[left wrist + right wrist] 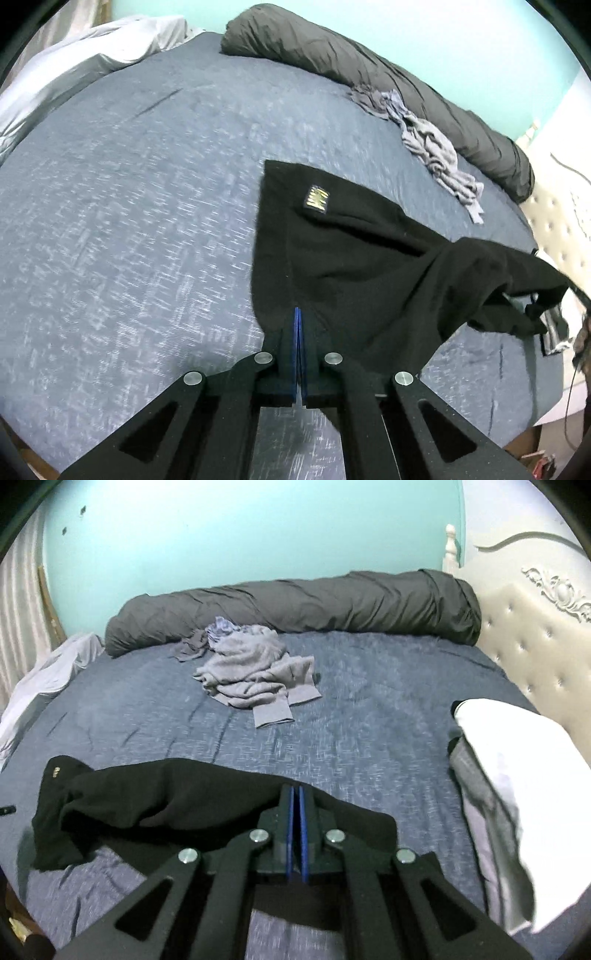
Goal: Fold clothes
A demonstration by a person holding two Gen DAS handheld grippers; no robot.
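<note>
Left gripper (pixel 297 314): jaws pressed together on the near edge of the black knit garment (pixel 354 251), blue pads meeting with the cloth between them, at 6 o'clock in the left wrist view.
Right gripper (pixel 296 792): jaws closed tight on another edge of the same black garment (pixel 159 794), at 6 o'clock in the right wrist view.
Black garment: stretched between the two grippers above the blue woven bedspread (pixel 129 221); in the left view it fans from the jaws toward 3 o'clock, partly lifted, a small gold label (pixel 316 199) showing near its upper corner; in the right view it sags toward 9 o'clock, its far end resting on the bed.
Crumpled grey garment (pixel 255 672): lies in a heap on the bedspread at 12 o'clock in the right view, well apart from the black one.
Dark grey rolled duvet (pixel 295 605): runs along the far edge of the bed, just behind the grey heap.
Folded white and grey stack (pixel 509 775): sits at 3 o'clock in the right view, beside the cream tufted headboard (pixel 535 646).
Pale silvery sheet (pixel 74 74): bunched at 10 o'clock in the left view.
</note>
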